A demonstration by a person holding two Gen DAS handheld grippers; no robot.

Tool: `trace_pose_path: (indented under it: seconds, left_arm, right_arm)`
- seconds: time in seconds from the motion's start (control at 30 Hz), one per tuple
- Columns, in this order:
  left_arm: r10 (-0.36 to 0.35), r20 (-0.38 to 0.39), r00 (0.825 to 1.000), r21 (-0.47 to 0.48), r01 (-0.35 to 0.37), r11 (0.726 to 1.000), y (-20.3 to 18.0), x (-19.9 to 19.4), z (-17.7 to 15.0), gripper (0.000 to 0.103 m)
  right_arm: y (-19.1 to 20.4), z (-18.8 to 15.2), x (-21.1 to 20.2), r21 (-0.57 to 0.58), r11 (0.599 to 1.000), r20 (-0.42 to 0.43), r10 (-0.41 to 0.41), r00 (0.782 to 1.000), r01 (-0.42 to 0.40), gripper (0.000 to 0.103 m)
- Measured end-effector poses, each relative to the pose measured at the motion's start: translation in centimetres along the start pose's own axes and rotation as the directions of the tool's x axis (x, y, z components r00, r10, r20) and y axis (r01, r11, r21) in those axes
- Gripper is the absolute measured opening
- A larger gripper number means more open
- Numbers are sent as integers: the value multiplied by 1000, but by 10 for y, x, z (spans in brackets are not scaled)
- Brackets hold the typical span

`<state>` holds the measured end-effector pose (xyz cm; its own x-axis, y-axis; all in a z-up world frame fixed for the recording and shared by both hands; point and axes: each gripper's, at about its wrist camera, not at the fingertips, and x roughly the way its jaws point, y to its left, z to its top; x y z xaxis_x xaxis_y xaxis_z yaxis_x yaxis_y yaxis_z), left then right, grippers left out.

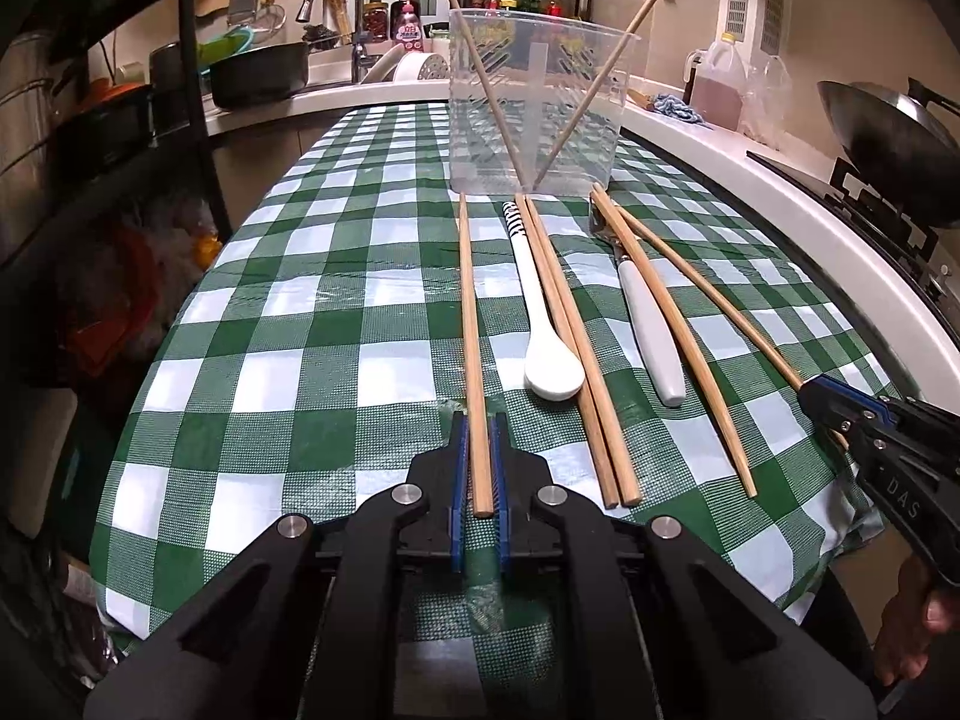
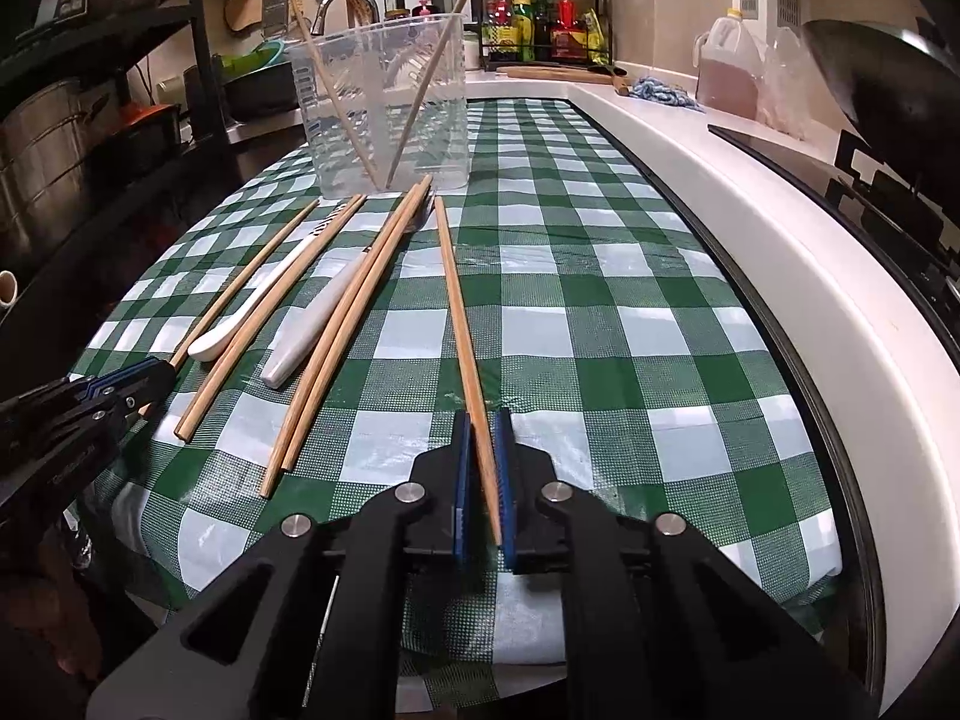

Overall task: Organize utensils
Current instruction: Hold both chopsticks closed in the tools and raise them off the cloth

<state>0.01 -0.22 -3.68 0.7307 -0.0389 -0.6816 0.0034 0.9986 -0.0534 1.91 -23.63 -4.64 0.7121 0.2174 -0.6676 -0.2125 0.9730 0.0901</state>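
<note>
chopstick (image 1: 474, 360) in left gripper (image 1: 479, 420) jaws, another (image 2: 465, 324) in right gripper (image 2: 483, 417) jaws; both point toward container (image 1: 540, 102).

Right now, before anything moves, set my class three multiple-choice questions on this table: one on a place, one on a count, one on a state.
1. Where does the white spoon lie? A in the container; B on the checked cloth; C on the floor.
2. How many chopsticks stand in the clear container? A one; B two; C four.
3. The left gripper is: A open; B shut on the spoon; C shut on the leftmost chopstick.

Key: B, the spoon lies flat on the cloth; B, two sticks cross inside the container; C, the pads clamp that chopstick's near end.
</note>
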Motion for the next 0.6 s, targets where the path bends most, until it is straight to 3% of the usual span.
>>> trace_pose_path:
  seconds: [0.23,0.6]
  left_arm:
    - [7,15,1000,-25,-6,1000,7,-6,-1,7]
    - [2,5,1000,-22,-2,1000,4,-2,-3,7]
  right_arm:
    - [-6,-2,-5,55,997,19,-59,998,58,6]
    - [-9,-3,-1,61,997,13,-45,999,44,8]
